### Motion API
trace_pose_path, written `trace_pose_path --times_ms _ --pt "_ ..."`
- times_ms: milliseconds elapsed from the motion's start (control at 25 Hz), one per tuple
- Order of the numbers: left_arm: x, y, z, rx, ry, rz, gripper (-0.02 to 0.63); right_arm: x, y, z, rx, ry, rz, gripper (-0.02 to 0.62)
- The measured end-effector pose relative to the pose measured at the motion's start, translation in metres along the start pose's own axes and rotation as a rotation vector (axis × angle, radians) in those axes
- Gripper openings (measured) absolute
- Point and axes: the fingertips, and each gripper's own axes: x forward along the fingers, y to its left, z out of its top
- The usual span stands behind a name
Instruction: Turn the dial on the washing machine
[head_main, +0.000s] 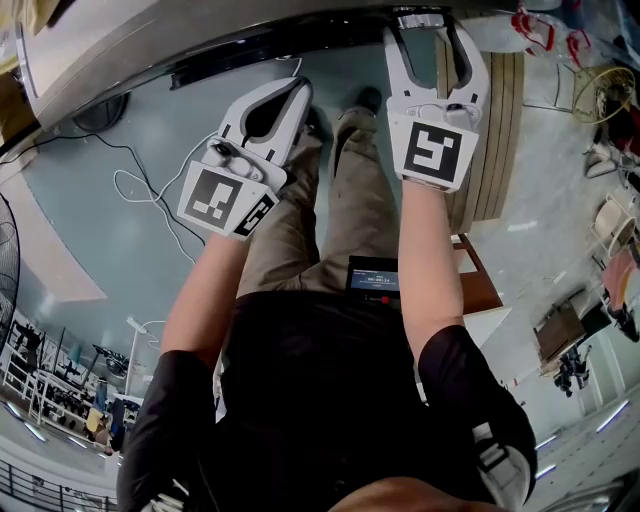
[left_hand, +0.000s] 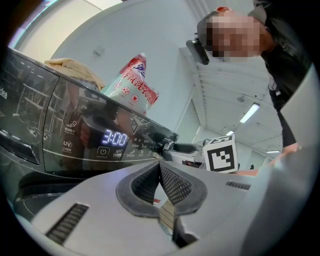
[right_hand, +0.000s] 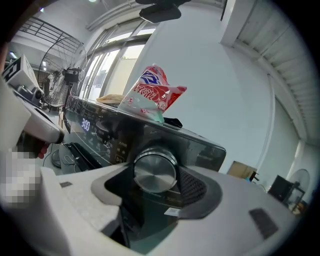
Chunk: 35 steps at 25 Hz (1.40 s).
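My right gripper (right_hand: 159, 186) has its jaws grasping the metal dial (right_hand: 154, 171) on the washer (right_hand: 200, 147) panel. My left gripper (left_hand: 161, 167), jaws clenched and empty, waits by the display (left_hand: 114, 136). I judge the smooth dial could slip between the pads and not turn.

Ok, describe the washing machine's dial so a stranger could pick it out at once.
Find the washing machine with a red-and-white bag on top, then follow its dark glossy control panel to the right of the lit digits. The dial is the only round, brushed-metal knob standing out from the panel; everything around it is flat print and icons.
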Motion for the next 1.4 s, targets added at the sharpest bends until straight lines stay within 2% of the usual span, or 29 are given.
trace_pose_path --times_ms 1000,1400 --pt "0.011 0.005 -0.004 -0.026 -0.044 0.041 -0.005 -0.001 0.002 0.001 -0.187 -0.029 -0.023 0.275" --pt "0.007 0.003 -0.01 -0.034 -0.052 0.051 -0.005 -0.002 0.004 -0.004 -0.309 -0.015 -0.055 0.275"
